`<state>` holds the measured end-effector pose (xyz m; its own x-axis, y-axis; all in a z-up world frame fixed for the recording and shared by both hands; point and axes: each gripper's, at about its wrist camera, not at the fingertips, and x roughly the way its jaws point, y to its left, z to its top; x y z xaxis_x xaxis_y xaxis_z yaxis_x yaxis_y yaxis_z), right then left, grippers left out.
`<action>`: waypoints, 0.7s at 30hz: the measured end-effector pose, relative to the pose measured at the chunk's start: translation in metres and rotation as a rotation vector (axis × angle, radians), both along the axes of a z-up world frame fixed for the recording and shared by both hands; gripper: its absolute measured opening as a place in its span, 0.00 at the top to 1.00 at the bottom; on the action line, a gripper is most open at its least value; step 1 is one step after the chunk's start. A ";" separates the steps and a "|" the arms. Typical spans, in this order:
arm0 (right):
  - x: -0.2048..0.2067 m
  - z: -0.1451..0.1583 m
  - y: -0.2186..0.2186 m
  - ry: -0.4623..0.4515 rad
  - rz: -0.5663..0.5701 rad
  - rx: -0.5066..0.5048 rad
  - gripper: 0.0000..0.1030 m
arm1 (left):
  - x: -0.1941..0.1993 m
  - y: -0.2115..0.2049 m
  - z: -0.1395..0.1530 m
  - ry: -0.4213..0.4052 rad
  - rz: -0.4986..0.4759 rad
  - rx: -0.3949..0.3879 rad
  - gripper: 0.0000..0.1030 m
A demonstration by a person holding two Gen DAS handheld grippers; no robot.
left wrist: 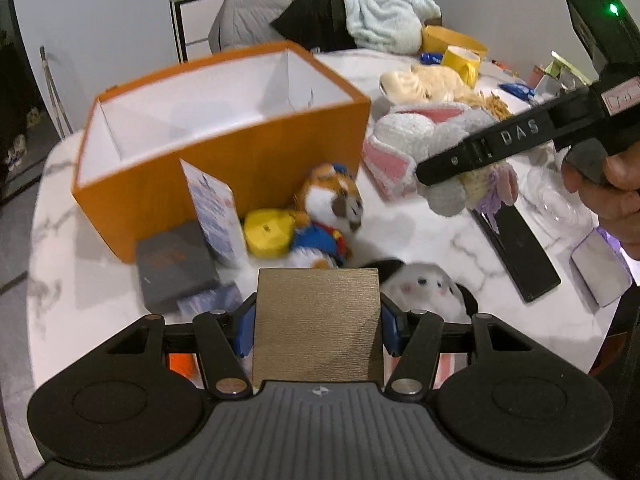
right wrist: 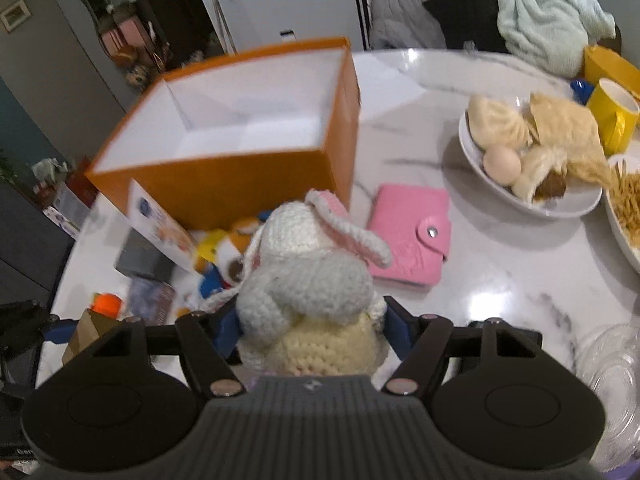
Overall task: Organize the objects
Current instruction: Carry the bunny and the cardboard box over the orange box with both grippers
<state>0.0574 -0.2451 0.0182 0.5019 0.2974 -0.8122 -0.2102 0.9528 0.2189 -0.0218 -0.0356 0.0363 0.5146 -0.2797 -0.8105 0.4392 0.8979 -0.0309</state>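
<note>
Between the right gripper (right wrist: 312, 332) jaws sits a crocheted bunny (right wrist: 312, 280), pinched around its body and lifted off the tabletop (right wrist: 500, 280), ears drooping forward. Ahead and slightly left of it stands the orange box (right wrist: 224, 184), open at the top and white inside, its near wall facing the jaws; to reach the opening the toy would have to clear that wall. By my reading the right hand is the nearer one to a drop. At the left gripper (left wrist: 316, 320) the jaws are closed on a flat gold card box (left wrist: 316, 324), low and short of the orange box. Leaning or lying at the wall's foot are a fox plush (left wrist: 324, 216), a leaflet (left wrist: 214, 212) and a grey case (left wrist: 176, 264); a pink wallet (right wrist: 408, 240) lies to the right
</note>
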 end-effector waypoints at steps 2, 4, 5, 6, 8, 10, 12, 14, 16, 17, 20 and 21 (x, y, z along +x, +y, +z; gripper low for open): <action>0.001 0.010 0.004 -0.013 0.012 0.013 0.30 | 0.008 0.006 0.012 -0.018 0.009 -0.003 0.34; 0.003 0.020 0.011 -0.032 0.032 0.021 0.30 | 0.019 0.010 0.023 -0.035 0.023 -0.011 0.34; 0.005 0.026 0.014 -0.043 0.040 0.023 0.30 | 0.026 0.013 0.031 -0.043 0.032 -0.018 0.34; 0.008 0.030 0.017 -0.055 0.048 0.027 0.30 | 0.034 0.015 0.037 -0.050 0.041 -0.024 0.34; 0.017 0.041 0.025 -0.079 0.058 0.034 0.30 | 0.052 0.021 0.049 -0.063 0.065 -0.047 0.34; 0.032 0.050 0.032 -0.100 0.054 0.043 0.30 | 0.072 0.027 0.058 -0.072 0.094 -0.064 0.34; 0.052 0.058 0.039 -0.105 0.044 0.061 0.30 | 0.094 0.031 0.063 -0.080 0.124 -0.062 0.34; 0.073 0.064 0.046 -0.103 0.033 0.079 0.30 | 0.114 0.033 0.064 -0.086 0.143 -0.048 0.34; 0.092 0.067 0.055 -0.100 0.033 0.081 0.30 | 0.132 0.035 0.059 -0.084 0.163 -0.031 0.34; 0.101 0.067 0.060 -0.098 0.035 0.073 0.30 | 0.142 0.035 0.055 -0.079 0.176 -0.022 0.34; 0.123 0.063 0.072 -0.087 0.030 0.064 0.30 | 0.167 0.038 0.040 -0.076 0.212 0.006 0.34; 0.131 0.060 0.074 -0.078 0.024 0.066 0.30 | 0.172 0.040 0.037 -0.076 0.219 0.012 0.34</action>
